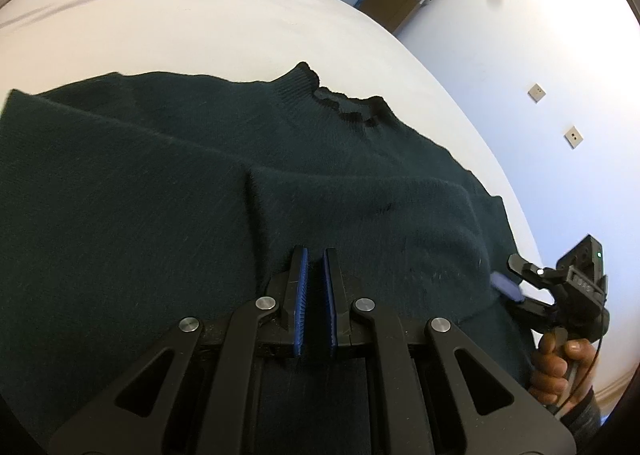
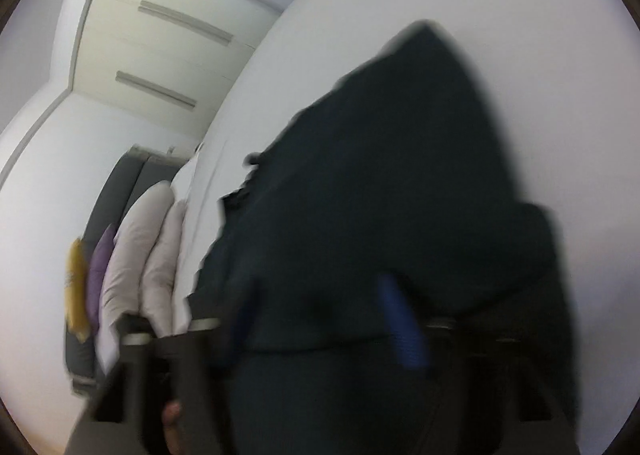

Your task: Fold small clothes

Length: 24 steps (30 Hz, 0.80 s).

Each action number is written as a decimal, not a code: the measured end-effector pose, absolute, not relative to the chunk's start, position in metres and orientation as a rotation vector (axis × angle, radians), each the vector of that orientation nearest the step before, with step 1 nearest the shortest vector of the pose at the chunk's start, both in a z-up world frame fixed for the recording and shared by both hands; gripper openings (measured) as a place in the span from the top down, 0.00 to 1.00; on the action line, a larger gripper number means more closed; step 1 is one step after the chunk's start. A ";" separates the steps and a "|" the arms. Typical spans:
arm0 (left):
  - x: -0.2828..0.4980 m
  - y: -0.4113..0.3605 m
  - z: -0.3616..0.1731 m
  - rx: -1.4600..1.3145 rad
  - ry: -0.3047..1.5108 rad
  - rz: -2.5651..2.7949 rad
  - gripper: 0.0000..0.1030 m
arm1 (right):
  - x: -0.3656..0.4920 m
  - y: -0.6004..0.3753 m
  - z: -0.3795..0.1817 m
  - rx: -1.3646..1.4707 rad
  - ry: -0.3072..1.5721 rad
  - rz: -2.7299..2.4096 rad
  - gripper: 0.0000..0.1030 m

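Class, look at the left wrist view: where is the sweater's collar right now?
The collar sits at the far edge of the dark green sweater, right of centre in the upper half of the view, resting on the white bed, well beyond the left tool.

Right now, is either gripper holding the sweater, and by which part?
The left gripper looks shut on the sweater at its near edge. The right gripper has fabric between its pads, but blur hides whether it grips.
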<state>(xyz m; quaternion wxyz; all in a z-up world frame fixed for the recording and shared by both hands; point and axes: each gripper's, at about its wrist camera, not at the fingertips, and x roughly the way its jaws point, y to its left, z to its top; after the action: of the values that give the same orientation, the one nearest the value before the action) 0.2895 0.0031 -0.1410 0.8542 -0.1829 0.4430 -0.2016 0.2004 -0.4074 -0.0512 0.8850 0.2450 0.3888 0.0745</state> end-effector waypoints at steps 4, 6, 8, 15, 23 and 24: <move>0.270 0.013 -0.135 -0.364 0.926 -0.404 0.92 | 0.164 -0.429 -0.039 0.567 0.791 0.128 0.54; 0.254 0.022 -0.133 -0.369 0.920 -0.363 0.88 | 0.132 -0.425 -0.018 0.459 0.739 0.071 0.42; 0.236 0.034 -0.133 -0.395 0.925 -0.324 0.86 | 0.099 -0.412 0.004 0.356 0.658 0.060 0.40; 0.159 0.071 -0.130 -0.395 0.911 -0.228 0.86 | -0.017 -0.325 0.076 0.018 0.246 0.013 0.00; 0.113 0.105 -0.122 -0.423 0.896 -0.161 0.86 | -0.076 -0.272 0.096 -0.100 0.124 0.070 0.00; 0.112 0.109 -0.117 -0.434 0.881 -0.157 0.86 | -0.077 -0.270 0.095 -0.090 0.132 0.081 0.00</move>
<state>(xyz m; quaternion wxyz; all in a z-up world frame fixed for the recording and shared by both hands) 0.1118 0.1093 -0.1173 0.8789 -0.2080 0.4227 -0.0754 -0.0766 -0.2696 0.0954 0.9960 -0.0450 0.0660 0.0406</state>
